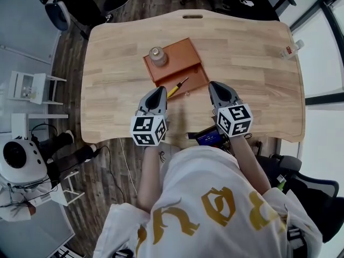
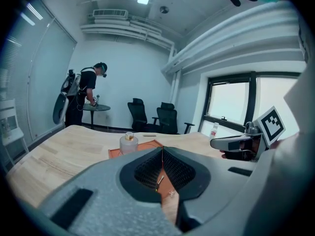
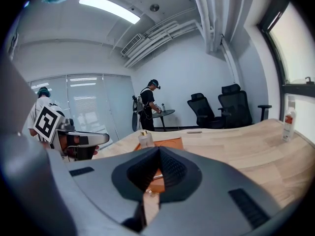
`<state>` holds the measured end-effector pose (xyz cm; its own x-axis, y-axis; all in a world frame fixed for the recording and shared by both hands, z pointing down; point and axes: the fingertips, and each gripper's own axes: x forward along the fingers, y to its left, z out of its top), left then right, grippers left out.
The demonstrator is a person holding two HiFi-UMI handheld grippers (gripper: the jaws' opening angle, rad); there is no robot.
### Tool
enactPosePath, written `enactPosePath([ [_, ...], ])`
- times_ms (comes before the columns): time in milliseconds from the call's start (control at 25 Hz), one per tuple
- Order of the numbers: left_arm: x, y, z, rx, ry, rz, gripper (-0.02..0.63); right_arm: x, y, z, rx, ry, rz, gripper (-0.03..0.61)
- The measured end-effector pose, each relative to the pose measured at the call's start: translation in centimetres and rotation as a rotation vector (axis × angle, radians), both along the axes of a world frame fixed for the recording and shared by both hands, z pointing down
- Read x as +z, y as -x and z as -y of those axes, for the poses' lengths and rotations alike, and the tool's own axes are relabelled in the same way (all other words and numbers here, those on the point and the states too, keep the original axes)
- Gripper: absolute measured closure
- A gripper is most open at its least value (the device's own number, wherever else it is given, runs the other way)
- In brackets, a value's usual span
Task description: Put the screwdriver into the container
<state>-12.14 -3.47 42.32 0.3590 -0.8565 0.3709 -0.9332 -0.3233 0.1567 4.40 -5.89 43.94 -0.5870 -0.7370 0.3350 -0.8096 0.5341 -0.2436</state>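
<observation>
I counted one screwdriver (image 1: 177, 87), one orange container (image 1: 180, 52), one small jar (image 1: 157, 55) standing on it, and one bottle (image 1: 290, 50) at the far right corner of the table (image 1: 242, 52). The screwdriver lay aslant at the container's near edge, untouched. My two tongs hovered side by side over the near table, tilted slightly down toward it. The left gripper (image 1: 159, 90) and right gripper (image 1: 214, 86) were both pinched closed, holding nothing.
</observation>
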Motion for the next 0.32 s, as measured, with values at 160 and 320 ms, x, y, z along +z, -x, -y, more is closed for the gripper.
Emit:
enactPosePath([
  [160, 0.61, -0.03, 0.45, 0.015, 0.020, 0.011, 0.603, 0.33, 0.05, 0.30, 0.001, 0.006, -0.004, 0.569],
  [320, 1.09, 0.06, 1.00, 0.020, 0.034, 0.009, 0.603, 0.55, -0.01, 0.83, 0.000, 0.008, -0.004, 0.569],
])
